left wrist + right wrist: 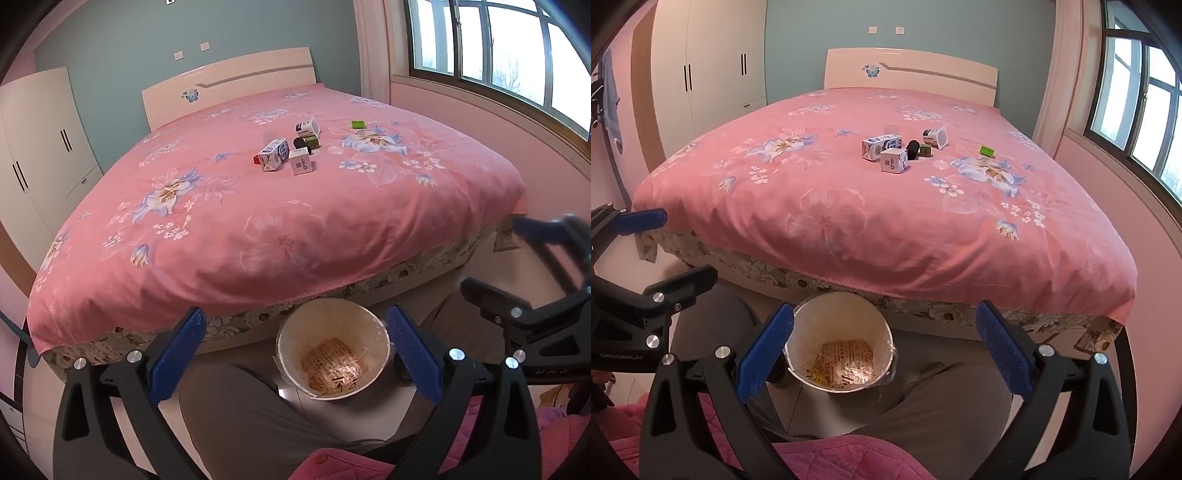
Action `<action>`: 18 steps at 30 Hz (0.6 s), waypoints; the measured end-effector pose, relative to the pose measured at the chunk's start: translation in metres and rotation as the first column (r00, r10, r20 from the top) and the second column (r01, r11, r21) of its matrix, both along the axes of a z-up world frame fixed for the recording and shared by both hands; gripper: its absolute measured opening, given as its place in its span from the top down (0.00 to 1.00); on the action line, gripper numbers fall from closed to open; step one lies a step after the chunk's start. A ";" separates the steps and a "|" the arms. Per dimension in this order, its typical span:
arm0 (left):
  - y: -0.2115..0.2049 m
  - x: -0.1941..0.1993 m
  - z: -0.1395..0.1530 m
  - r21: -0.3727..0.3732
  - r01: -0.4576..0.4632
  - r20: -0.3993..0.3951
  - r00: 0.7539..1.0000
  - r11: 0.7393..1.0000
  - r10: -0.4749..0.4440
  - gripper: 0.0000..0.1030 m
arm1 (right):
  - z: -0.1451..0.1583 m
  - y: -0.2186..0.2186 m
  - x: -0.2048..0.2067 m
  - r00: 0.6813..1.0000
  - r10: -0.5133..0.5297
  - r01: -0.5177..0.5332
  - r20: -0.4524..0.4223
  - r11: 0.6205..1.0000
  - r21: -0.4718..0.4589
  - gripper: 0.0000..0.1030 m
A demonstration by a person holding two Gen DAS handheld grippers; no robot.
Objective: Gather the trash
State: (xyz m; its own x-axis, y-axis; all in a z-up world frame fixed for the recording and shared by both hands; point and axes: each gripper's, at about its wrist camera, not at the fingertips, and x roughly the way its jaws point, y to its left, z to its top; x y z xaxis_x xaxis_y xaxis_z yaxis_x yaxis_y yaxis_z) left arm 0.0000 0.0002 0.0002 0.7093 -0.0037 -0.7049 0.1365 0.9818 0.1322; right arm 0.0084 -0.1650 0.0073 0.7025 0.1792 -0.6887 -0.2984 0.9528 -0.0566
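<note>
The left tongs stood wide apart with nothing between their blue pads, and the right tongs stood just as wide and just as empty. Both hung over the floor at the foot edge of the bed, tilted down toward a white bin lined with clear plastic. The bin sat on the floor just beside the foot edge, between the person's grey-trousered knees, and a crumpled printed wrapper lay at its bottom. The trash lay in a loose cluster on the pink flowered cover, around the middle of the bed and a little toward the window side, well apart from the foot edge. A milk carton lay on its side, touching or nearly touching a small white box standing nearer the foot. Just beside them lay a black cylinder and a small dark green box, and behind these a white cup tipped on its side. A clear plastic cup stood behind the carton, toward the headboard. A bright green box lay alone, nearer the window-side edge. A white wardrobe stood beyond the far left corner of the bed, and a window ran along the right wall
</note>
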 end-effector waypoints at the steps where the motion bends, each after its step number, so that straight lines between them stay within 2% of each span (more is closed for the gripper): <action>1: 0.000 0.000 0.000 0.003 -0.001 0.000 1.000 1.000 0.001 0.03 | 0.000 0.000 0.000 1.000 0.000 0.000 0.000 1.000 0.000 0.06; 18: -0.007 -0.001 0.008 -0.007 0.000 0.010 1.000 1.000 0.000 0.03 | 0.002 0.000 -0.001 1.000 0.001 -0.001 0.002 1.000 -0.001 0.06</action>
